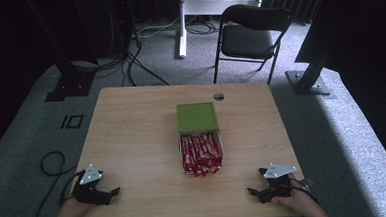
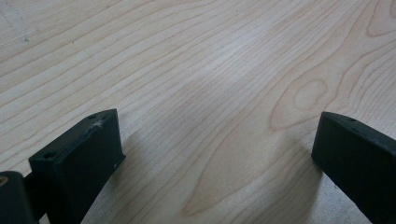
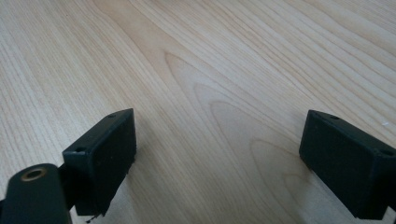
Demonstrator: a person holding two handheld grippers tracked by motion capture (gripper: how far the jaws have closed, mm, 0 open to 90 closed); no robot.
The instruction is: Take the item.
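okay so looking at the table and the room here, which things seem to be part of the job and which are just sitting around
Likely part of the job:
green box
red packets in its open tray
left gripper, open
right gripper, open

Just around:
folding chair
floor cables
white stand
table carries the work

The left tool has its two black jaws spread wide apart, low over the bare pale-wood worktop.
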